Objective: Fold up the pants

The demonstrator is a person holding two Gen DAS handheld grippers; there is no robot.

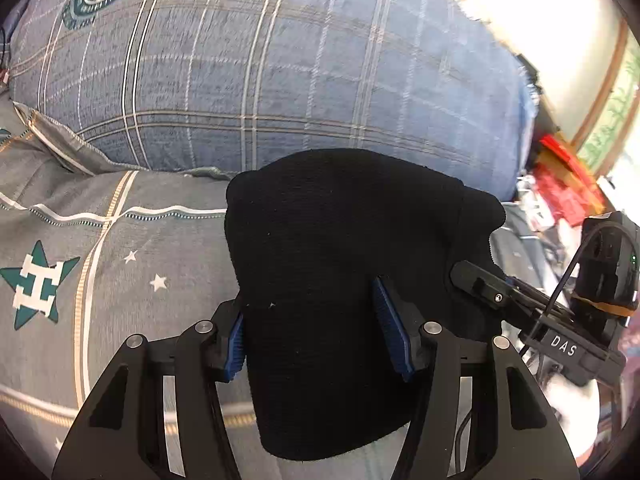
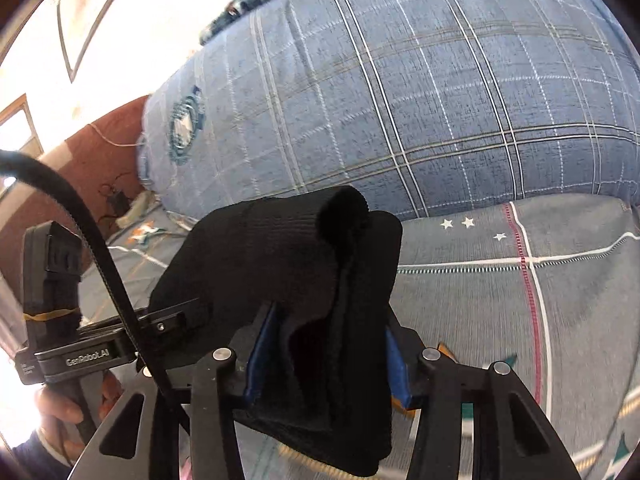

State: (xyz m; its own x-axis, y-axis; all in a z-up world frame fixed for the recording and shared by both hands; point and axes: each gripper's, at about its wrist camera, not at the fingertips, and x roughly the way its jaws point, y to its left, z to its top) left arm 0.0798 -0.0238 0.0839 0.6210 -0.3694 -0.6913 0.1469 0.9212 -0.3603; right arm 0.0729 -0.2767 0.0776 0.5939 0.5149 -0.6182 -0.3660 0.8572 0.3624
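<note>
Both the left gripper (image 1: pixel 316 328) and right gripper (image 2: pixel 324 356) clamp the bunched black pants (image 1: pixel 344 260) above the bedspread (image 1: pixel 100 248) ahead, so laying flat and folding apparently remain.

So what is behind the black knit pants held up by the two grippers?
Behind the black knit pants rises a blue plaid pillow, resting on grey star-print bedding. Both the left gripper and right gripper clamp the fabric. The pants hide where pillow meets bedding.

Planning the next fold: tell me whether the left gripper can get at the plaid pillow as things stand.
Probably not: the left gripper is shut on the black pants, whose bundle sits between its fingers and the plaid pillow.
</note>
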